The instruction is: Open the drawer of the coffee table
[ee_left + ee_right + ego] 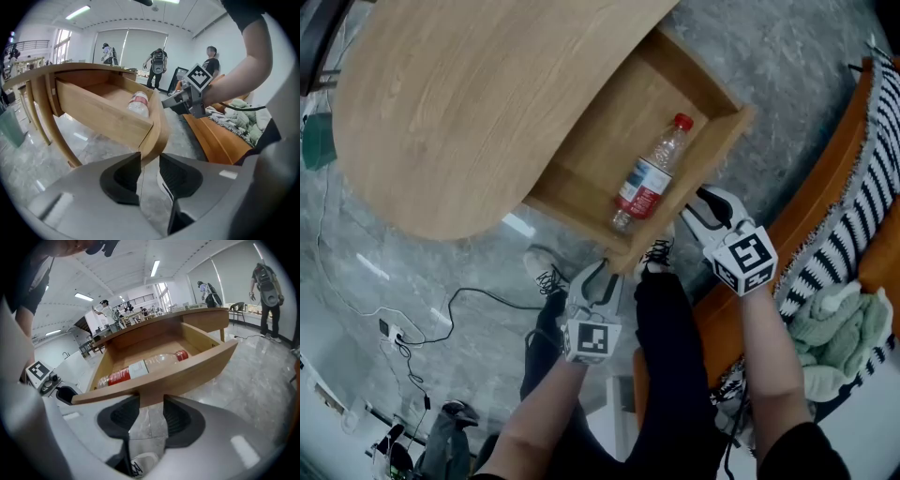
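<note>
The coffee table's oval wooden top (469, 94) fills the upper left of the head view. Its drawer (698, 173) stands pulled out toward me. A clear plastic bottle (649, 173) with a red cap and label lies inside. My left gripper (598, 279) is at the near end corner of the drawer front. Its jaws are open, with that wooden corner (152, 136) just at the fingertips (126, 176). My right gripper (705, 208) faces the drawer front (187, 371) further along. It is open too, its pads (178, 418) just below the board's lower edge.
An orange bench (787, 234) with a striped blanket (853, 225) and a green cloth (839, 328) runs along the right. My legs and shoes (658, 251) are below the drawer. Cables and a power strip (394, 333) lie on the grey floor. People (159, 63) stand far behind.
</note>
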Tool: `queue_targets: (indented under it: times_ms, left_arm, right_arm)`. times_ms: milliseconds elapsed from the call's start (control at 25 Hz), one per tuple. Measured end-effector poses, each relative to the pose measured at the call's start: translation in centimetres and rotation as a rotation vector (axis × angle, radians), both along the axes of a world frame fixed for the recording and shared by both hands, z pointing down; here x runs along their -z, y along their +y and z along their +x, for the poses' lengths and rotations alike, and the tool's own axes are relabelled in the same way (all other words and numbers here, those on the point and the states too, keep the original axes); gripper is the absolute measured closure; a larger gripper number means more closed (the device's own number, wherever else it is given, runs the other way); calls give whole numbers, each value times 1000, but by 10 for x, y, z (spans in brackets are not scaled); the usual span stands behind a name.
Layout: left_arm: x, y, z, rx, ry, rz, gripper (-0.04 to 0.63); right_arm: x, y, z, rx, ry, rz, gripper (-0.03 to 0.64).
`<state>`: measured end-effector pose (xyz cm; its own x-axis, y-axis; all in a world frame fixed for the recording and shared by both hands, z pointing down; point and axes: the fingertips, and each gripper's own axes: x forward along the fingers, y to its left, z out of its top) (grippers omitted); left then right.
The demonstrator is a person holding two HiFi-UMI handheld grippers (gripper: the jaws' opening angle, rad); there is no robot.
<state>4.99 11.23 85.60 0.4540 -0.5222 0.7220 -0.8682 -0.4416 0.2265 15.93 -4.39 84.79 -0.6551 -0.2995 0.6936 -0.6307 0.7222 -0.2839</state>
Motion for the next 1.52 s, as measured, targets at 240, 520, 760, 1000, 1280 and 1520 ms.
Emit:
queue_targets:
  times_ms: [240, 520, 760, 1000, 1280, 1520]
  left_arm:
    - [53, 16, -29, -6, -10, 21, 574]
    - [170, -38, -51, 24, 23, 139, 592]
    - [303, -86, -51, 67, 111, 241, 592]
    - [439, -88, -44, 32, 252, 286, 592]
    - [582, -54, -48, -83, 394, 221, 593]
    - [662, -48, -64, -158, 379, 296, 594]
  right_arm:
    - [47, 8, -1, -12, 22, -22, 471]
    - [163, -3, -30, -2, 19, 39, 614]
    - [290, -1, -72, 20, -4, 94, 614]
    - [423, 21, -106, -32, -75, 90, 614]
    - [564, 59, -134, -29, -153, 124, 614]
    - [646, 91, -148, 9, -196, 211, 614]
